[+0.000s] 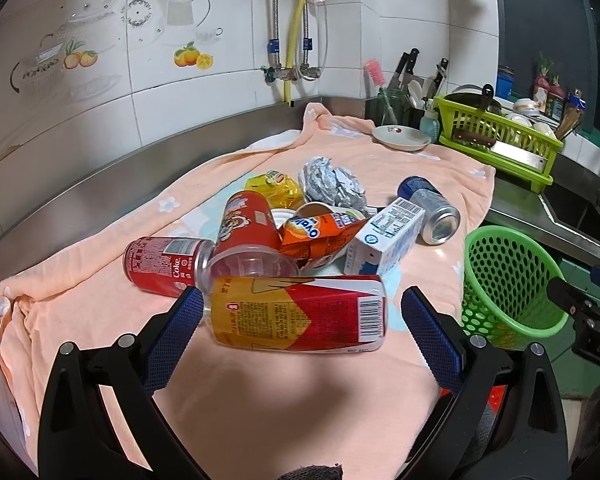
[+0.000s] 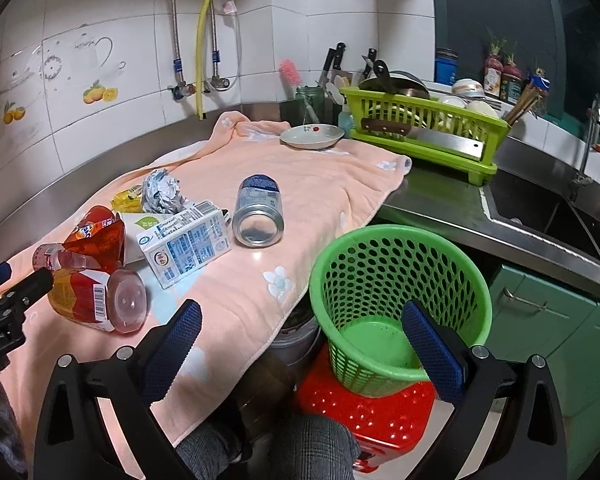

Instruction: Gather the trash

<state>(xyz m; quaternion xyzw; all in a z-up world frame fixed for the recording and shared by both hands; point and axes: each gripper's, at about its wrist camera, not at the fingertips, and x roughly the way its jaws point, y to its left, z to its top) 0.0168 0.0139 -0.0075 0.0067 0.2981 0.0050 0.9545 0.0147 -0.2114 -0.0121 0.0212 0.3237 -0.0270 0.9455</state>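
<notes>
A pile of trash lies on a peach towel (image 1: 100,312). Nearest is a red and yellow plastic bottle (image 1: 300,312) on its side, set between the fingers of my open left gripper (image 1: 300,298), a small gap on each side. Behind it lie a Coke can (image 1: 164,264), a clear cup (image 1: 252,268), a crushed orange carton (image 1: 320,236), a milk carton (image 1: 388,236), a silver can (image 1: 432,208) and a foil ball (image 1: 332,184). My right gripper (image 2: 300,310) is open and holds nothing, its right finger over the empty green basket (image 2: 400,280).
The basket stands on a red stool (image 2: 380,412) beside the counter edge. A plate (image 2: 312,136), a green dish rack (image 2: 428,136) with a cleaver, and knives stand at the back. A sink (image 2: 540,208) is on the right. A person's knee (image 2: 300,448) is below.
</notes>
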